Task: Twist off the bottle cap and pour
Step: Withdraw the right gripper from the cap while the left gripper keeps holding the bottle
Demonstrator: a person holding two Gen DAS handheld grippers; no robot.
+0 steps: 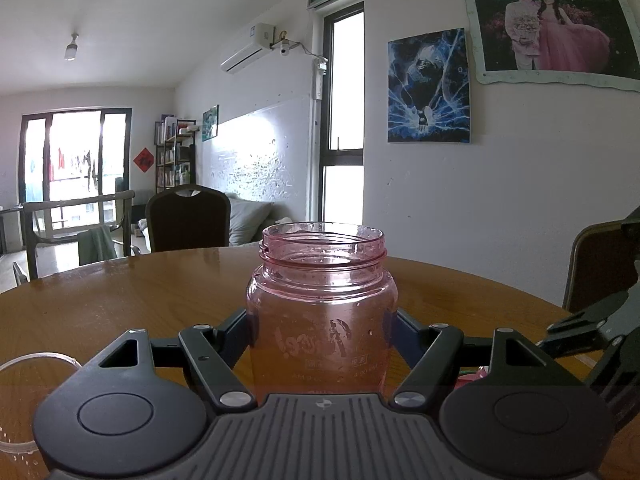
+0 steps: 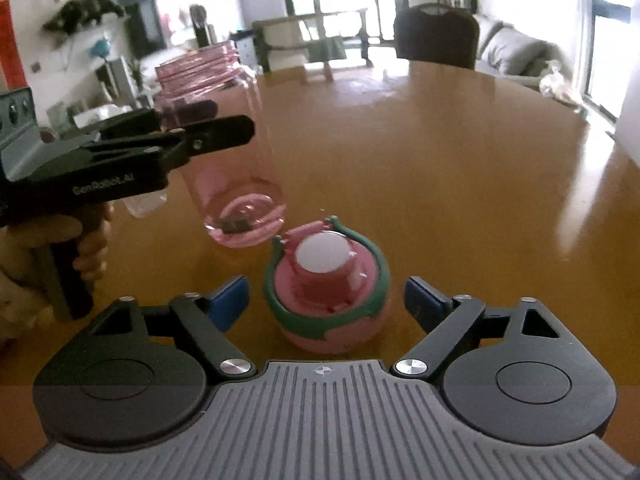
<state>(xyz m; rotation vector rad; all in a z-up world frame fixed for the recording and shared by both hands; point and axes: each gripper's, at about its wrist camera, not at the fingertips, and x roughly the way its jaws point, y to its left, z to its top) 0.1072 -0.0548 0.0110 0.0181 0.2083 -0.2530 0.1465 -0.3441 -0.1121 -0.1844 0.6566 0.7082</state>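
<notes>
A clear pink bottle (image 1: 322, 320) stands uncapped, its threaded mouth open, with droplets on the inside wall. My left gripper (image 1: 320, 322) is shut on its body just below the shoulder. In the right wrist view the same bottle (image 2: 236, 184) appears tilted at left, the left gripper (image 2: 224, 120) clamped on it. Its base is at or just above the table. The pink cap (image 2: 326, 292), with a green strap and a white top, rests on the table. My right gripper (image 2: 324, 294) is open around it; both blue pads (image 2: 228, 300) stand apart from it.
The round brown wooden table (image 2: 440, 160) extends far ahead. A clear cup rim (image 1: 36, 360) shows at the left gripper's left. A hand (image 2: 84, 256) holds the left gripper's handle. One finger (image 1: 588, 316) of the right gripper is at the right edge. Chairs (image 1: 188, 216) stand behind the table.
</notes>
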